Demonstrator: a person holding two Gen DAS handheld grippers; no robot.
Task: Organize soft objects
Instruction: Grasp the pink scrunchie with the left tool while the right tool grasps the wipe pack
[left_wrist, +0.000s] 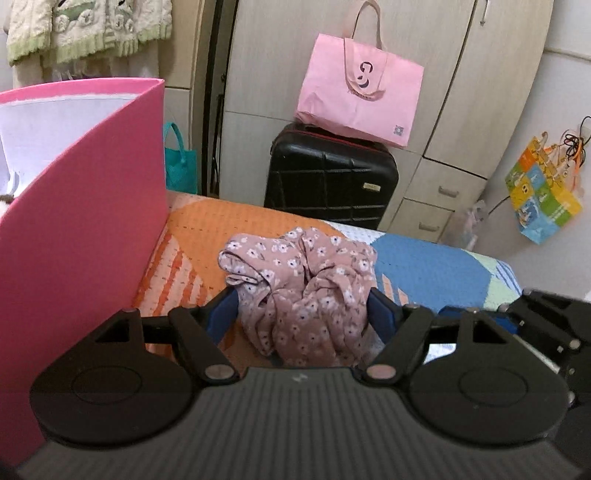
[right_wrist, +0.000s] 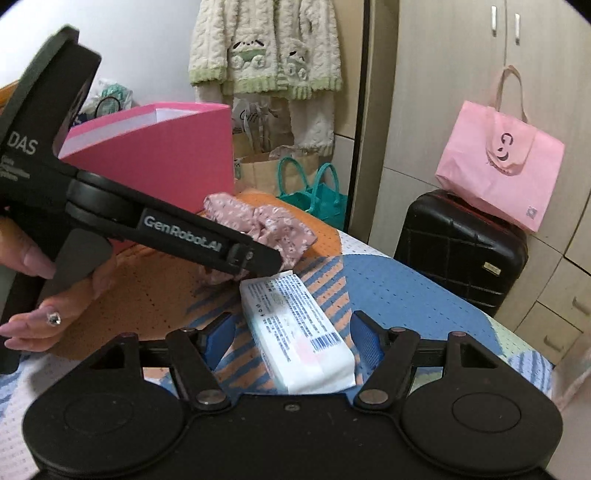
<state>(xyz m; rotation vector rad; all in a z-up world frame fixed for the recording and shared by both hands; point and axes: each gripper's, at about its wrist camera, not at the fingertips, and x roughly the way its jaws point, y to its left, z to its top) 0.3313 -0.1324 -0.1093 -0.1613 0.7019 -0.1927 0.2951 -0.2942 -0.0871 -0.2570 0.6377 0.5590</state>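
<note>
Both claws are at the approach stage of a pick; neither soft item has been lifted off the bed (left_wrist: 424, 258).

Left claw (left_wrist: 301, 306): its jaws stand apart on either side of the crumpled floral cloth (left_wrist: 295, 288), which lies on the orange part of the bedspread. The blue pads (left_wrist: 380, 310) sit just beside the fabric folds. Whether they already touch it cannot be told from the left wrist view, but the cloth shows no pinch, so treat this claw as open and empty.

Right claw (right_wrist: 291, 332): its jaws bracket the white tissue pack (right_wrist: 295, 332), which lies flat on the blue and striped area, long axis pointing away from you. A clear gap shows between each pad and the pack. Nothing is held.

The pink box (left_wrist: 85, 221) stands open on the bed, just to the left of the cloth. It is the likely destination, though this is a judgement.

Next move:
1. Lower each claw until the pads straddle the bulk of its item.
2. Close the left claw deep on the cloth; a shallow bite may catch one fold only and let the rest trail.
3. Close the right claw squarely across the narrow width of the pack; the wrapper looks slick and the contents compressible.
4. Keep the two claws apart in the right wrist view, where the left tool (right_wrist: 207, 240) crosses near the pack's far end.
</note>
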